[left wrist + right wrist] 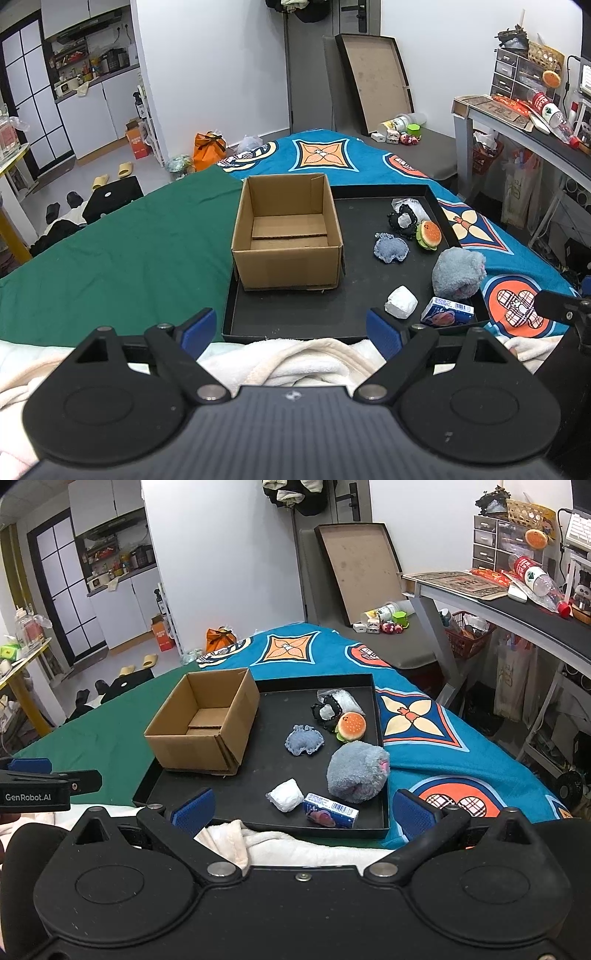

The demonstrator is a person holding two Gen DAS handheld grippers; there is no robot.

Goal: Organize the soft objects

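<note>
The left tongs (291,330) were held low and level, pointing forward, with the two blue-padded fingers (197,328) spread wide apart and nothing between them. The right tongs (301,810) sat in much the same pose, its blue pads (412,818) likewise set well apart and gripping nothing. The two stood side by side: in the right wrist view the left tongs' black body and one blue pad showed at the left edge, and in the left wrist view a dark part of the right tongs showed at the right edge. No hand or sleeve could be made out clearly.
</note>
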